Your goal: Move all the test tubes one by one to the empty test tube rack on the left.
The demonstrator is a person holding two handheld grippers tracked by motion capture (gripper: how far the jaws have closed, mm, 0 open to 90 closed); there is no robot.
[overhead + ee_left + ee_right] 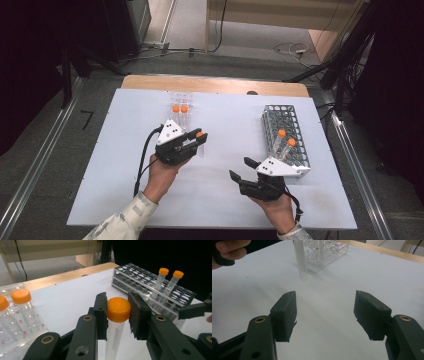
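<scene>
Tubes with orange caps are waiting in the clear rack (180, 116), while the left gripper (118, 315) is clamping one tube (115, 327) just under its cap (lifted off the table, presumably bound for the metal rack (285, 135)). Beside that rack, the right gripper (325, 312) is hovering with jaws spread wide, nothing between them.

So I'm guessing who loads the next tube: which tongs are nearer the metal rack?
Right. The right tongs hang open just beside the metal rack, at its near end. The left tongs, shut on an orange-capped tube, are farther off, mid-table.
</scene>
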